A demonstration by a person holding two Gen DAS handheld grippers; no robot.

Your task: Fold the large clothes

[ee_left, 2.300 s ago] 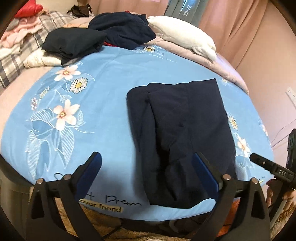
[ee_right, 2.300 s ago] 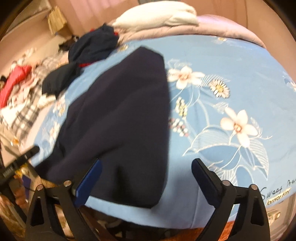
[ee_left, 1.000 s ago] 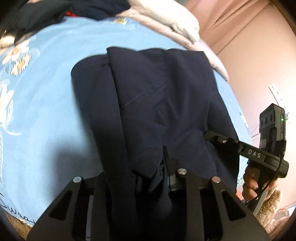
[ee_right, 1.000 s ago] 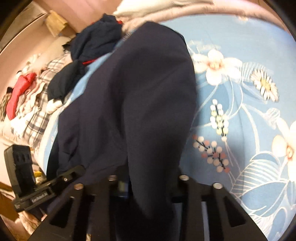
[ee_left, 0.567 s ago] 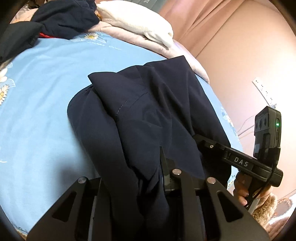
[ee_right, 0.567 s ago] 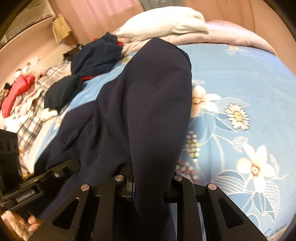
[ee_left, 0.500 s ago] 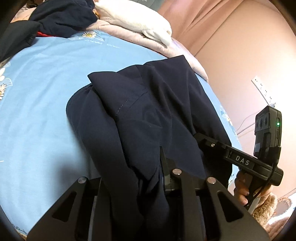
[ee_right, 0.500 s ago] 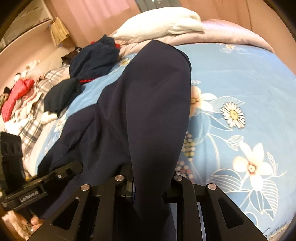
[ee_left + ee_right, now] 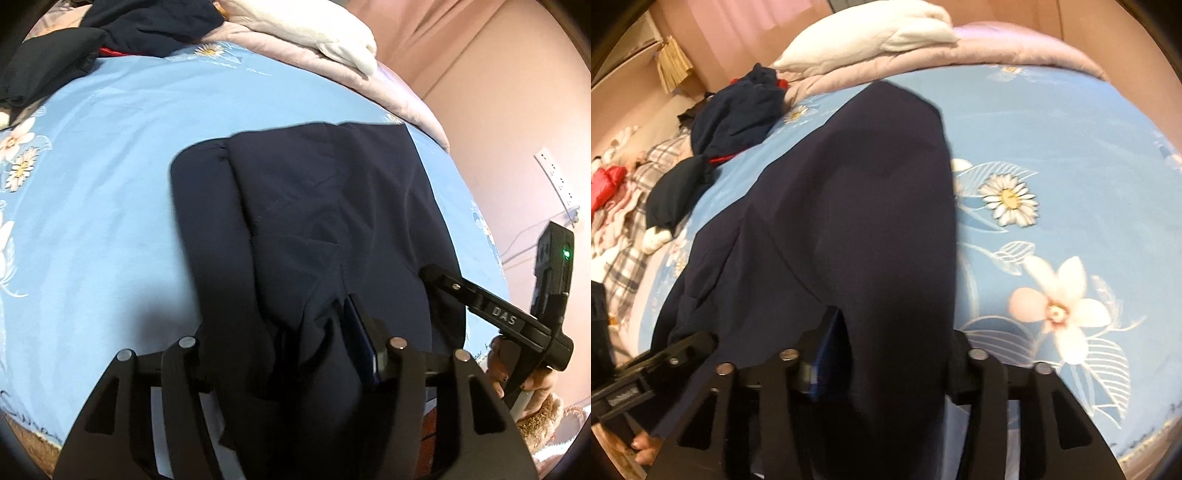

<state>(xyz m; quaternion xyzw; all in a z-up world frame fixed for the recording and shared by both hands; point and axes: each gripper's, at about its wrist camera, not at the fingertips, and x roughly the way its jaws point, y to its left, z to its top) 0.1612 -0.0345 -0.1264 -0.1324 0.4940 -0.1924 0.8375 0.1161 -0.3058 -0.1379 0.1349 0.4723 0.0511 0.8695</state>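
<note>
Both grippers have just been opening. Half a second ago each was pinched tight on the near edge of the garment (image 9: 325, 206); now the jaws stand partly spread.

Left gripper (image 9: 317, 332): cloth lies bunched between the jaws. One blue pad (image 9: 360, 332) shows bare on its inner face, with a gap to the fabric. I read this as a release, not a grip.

Right gripper (image 9: 886, 343): same picture. A thick fold of the garment hangs between the jaws, and the blue pad (image 9: 827, 347) on one side stands clear of it. The other pad is hidden by cloth, so I cannot tell whether it touches.

Garment position: dark navy, lying lengthwise on the bed (image 9: 103, 192), its far end flat on the blue floral sheet short of the pillow (image 9: 871, 33). The near end drapes over the bed edge and across both grippers. It is narrower than 2.3 s ago, with a lengthwise layer doubled over on top, and it has been dragged a little toward me.

Judgement: the pinch-and-pull step is over. The near hem is being dropped, either to settle it or to re-grasp. The fold is only partly done; the piece is long and needs at least one crosswise fold.

Risk: loose cloth caught on the gripper frames may drag when I withdraw and undo the alignment.

Other dark clothes (image 9: 735, 110) lie heaped well apart at the far side, untouched.
</note>
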